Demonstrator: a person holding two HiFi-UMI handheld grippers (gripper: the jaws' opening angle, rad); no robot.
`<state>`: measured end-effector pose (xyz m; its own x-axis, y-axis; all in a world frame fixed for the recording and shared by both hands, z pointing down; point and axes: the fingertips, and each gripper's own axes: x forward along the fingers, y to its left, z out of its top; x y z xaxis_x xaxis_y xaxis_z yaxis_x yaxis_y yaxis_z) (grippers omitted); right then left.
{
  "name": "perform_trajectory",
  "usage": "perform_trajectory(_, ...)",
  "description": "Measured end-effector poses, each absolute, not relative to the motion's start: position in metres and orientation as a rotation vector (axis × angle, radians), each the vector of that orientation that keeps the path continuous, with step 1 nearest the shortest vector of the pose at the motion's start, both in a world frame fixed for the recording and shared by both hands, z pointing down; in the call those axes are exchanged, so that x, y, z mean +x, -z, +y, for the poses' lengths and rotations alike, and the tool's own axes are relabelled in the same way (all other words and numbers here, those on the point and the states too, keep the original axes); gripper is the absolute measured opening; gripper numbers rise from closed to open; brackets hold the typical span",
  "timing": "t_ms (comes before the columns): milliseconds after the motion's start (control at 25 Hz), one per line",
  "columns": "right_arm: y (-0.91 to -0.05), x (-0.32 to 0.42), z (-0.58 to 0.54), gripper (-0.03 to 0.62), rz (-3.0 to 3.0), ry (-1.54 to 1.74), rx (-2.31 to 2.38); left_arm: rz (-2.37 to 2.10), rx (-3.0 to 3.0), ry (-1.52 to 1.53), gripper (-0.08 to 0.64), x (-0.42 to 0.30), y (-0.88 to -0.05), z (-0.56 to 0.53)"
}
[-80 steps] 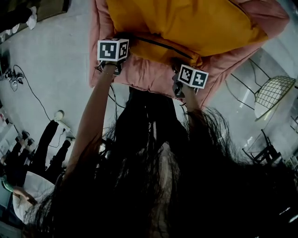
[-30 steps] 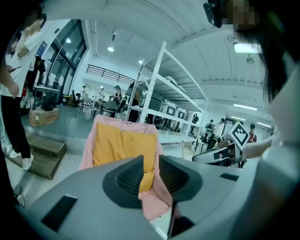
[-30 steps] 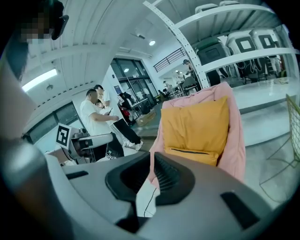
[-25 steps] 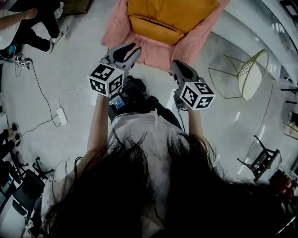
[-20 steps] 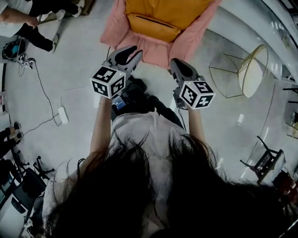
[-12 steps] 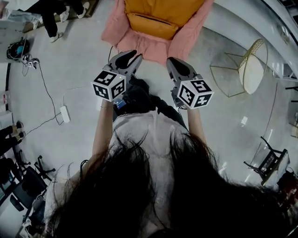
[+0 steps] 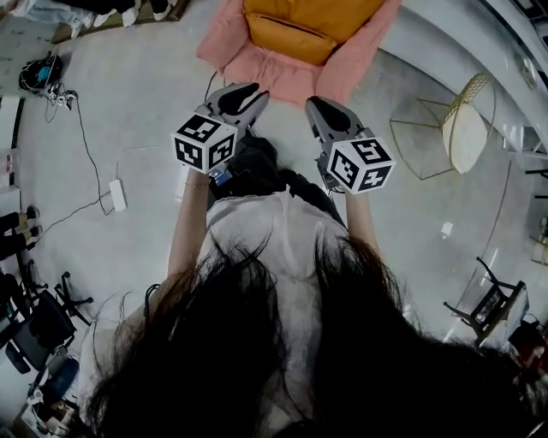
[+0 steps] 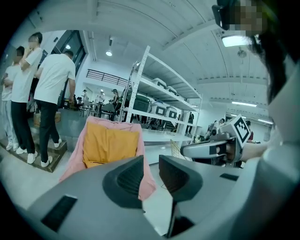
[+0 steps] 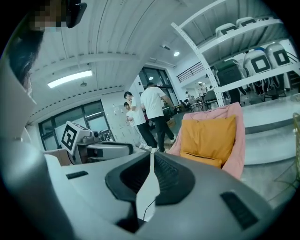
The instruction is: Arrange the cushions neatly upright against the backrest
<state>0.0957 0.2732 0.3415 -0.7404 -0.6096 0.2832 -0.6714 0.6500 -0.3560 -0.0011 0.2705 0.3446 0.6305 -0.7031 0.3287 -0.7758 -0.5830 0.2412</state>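
Two orange cushions (image 9: 208, 133), likely soft and light, are inviting corner pinches; you're holding the left tool (image 8: 151, 161) slightly spread and the right tool (image 9: 152, 157) pressed together.

Left tool (image 7: 252, 96), right tool (image 7: 314, 105) now off cushions (image 7: 312, 19).

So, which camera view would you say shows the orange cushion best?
The right gripper view: the orange cushion stands whole, large and upright against the pink chair. The left gripper view shows it smaller; the head view cuts it off at the top edge.
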Motion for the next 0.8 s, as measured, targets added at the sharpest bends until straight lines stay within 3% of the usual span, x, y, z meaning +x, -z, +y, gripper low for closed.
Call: perform_trajectory(800,-0.345,0.077,0.284,0.038,-2.714,-0.635,1.017,-1.224,2.457,-0.18,0.11,-0.025,-0.339,0.279)
